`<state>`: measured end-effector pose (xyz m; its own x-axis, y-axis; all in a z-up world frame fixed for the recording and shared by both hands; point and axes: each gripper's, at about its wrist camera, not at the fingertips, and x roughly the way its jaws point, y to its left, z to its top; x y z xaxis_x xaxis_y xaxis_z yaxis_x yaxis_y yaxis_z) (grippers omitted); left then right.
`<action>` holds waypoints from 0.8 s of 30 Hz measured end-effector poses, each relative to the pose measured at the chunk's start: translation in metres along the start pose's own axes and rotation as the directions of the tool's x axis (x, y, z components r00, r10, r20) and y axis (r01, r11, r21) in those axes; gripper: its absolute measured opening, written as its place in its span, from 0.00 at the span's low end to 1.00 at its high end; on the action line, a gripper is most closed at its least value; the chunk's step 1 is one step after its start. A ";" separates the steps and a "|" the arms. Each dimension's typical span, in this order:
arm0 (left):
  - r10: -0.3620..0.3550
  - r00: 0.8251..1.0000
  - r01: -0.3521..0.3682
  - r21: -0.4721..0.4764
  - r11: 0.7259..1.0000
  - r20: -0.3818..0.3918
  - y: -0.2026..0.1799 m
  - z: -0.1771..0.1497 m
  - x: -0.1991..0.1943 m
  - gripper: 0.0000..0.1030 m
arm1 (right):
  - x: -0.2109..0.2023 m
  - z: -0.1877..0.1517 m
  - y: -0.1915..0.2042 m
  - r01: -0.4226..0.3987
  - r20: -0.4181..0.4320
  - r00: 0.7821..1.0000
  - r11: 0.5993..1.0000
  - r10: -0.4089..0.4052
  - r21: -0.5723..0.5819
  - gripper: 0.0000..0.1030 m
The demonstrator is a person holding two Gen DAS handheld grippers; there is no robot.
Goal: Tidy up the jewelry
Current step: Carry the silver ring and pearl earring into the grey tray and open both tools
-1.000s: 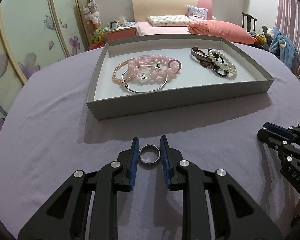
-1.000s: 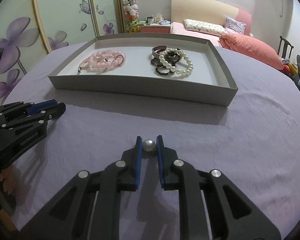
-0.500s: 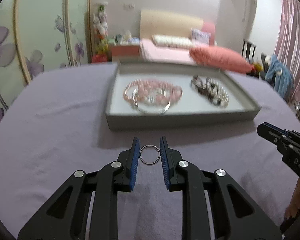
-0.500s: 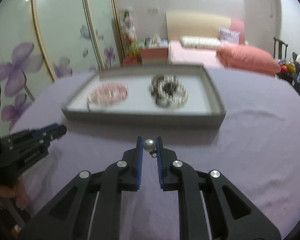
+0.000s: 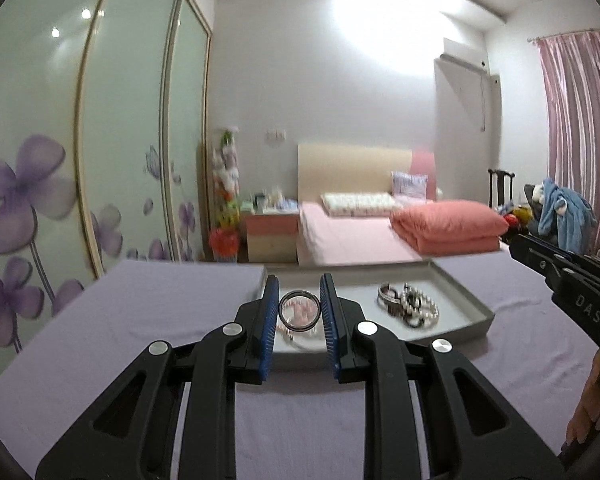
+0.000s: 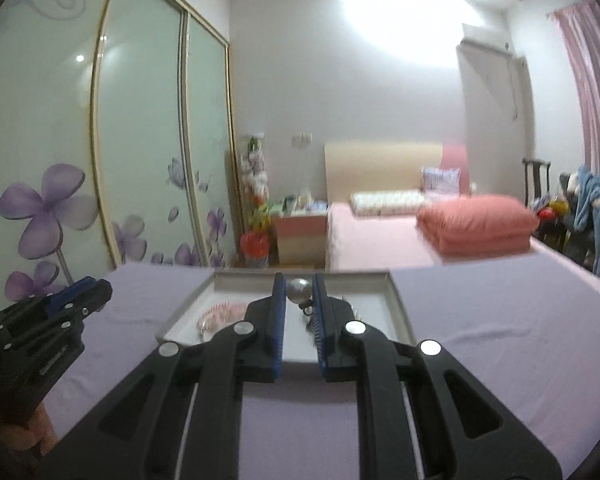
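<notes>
Lilac cloth covers the tabletop [image 5: 148, 320], and I see the grey tray [image 5: 466, 300] near its far edge, holding pink beads [image 6: 224, 314] on its left side and pearl bracelets [image 5: 414, 308] on its right. My left gripper [image 5: 299, 308] clamps a metal ring [image 5: 299, 311] above the tabletop; my right gripper [image 6: 299, 296] pinches a pearl [image 6: 299, 291], also lifted clear.

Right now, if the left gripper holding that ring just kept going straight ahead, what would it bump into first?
Probably the grey tray. The left gripper holds the ring above the purple cloth, angled slightly down toward the tray's near part, where the pink bead bracelets lie. Depth is hard to judge through this lens.
</notes>
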<state>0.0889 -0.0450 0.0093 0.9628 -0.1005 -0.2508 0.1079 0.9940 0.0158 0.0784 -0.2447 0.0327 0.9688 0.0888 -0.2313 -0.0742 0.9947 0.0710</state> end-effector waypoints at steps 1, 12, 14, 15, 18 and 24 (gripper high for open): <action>0.002 1.000 -0.002 0.004 1.000 0.014 -0.002 0.001 -0.001 0.21 | 0.000 0.001 0.000 0.004 0.009 1.000 1.000 -0.004 -0.003 0.13; 0.008 0.999 -0.008 0.009 1.000 0.040 -0.009 0.003 0.006 0.21 | 0.011 0.005 0.007 0.043 0.054 0.998 0.999 -0.042 -0.019 0.13; 0.010 0.999 -0.010 0.008 1.000 0.040 -0.009 0.003 0.007 0.21 | 0.012 0.005 0.007 0.050 0.054 0.997 0.999 -0.049 -0.019 0.13; 0.011 0.999 -0.011 0.007 1.000 0.039 -0.008 0.002 0.007 0.21 | 0.013 0.005 0.006 0.054 0.053 0.997 0.998 -0.053 -0.018 0.13; 0.010 0.999 -0.010 0.004 1.000 0.031 -0.008 0.000 0.007 0.21 | 0.016 0.003 0.005 0.060 0.050 0.997 0.998 -0.059 -0.015 0.13; 0.005 1.000 -0.004 -0.003 1.000 0.019 -0.006 0.001 0.011 0.21 | 0.021 0.002 0.009 0.072 0.050 0.996 0.997 -0.071 -0.014 0.13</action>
<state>0.0991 -0.0519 0.0072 0.9679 -0.0968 -0.2320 0.1029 0.9946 0.0143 0.0980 -0.2340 0.0303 0.9822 0.0155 -0.1873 -0.0081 0.9992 0.0402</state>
